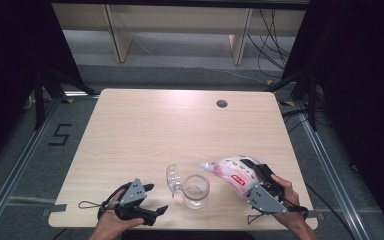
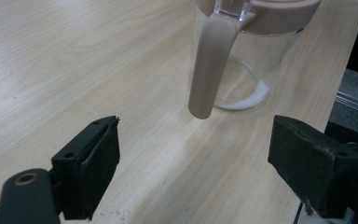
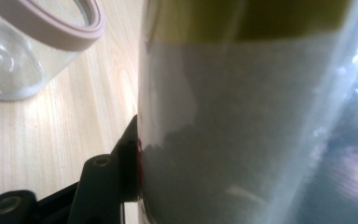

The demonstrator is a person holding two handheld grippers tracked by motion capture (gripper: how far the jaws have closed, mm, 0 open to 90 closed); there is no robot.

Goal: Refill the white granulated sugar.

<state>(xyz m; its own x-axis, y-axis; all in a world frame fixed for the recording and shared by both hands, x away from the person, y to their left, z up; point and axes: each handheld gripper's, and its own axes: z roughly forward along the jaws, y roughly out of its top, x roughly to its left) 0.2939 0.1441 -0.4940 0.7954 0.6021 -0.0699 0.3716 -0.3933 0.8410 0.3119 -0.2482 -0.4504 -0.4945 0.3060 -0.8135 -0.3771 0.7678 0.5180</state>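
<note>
Pink-lidded jug (image 1: 196, 190): standing near the table's (image 1: 145, 135) front edge, lid (image 1: 173, 178) hanging open, white residue lying at its bottom.
Pouch (image 1: 235, 172): tilting, spout pointing toward the jug, clamped in the right gripper (image 1: 256, 176).
Left gripper (image 1: 152, 200): jaws gaping wide, gripping nothing, aiming at the jug's handle (image 2: 209, 65), just short of it.

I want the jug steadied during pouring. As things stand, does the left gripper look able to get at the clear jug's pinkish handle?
Probably yes. The left gripper has its jaws open and holds nothing, and the pinkish handle of the clear jug faces it across bare wooden table. The white and pink pouch in the right gripper is on the far side.
</note>
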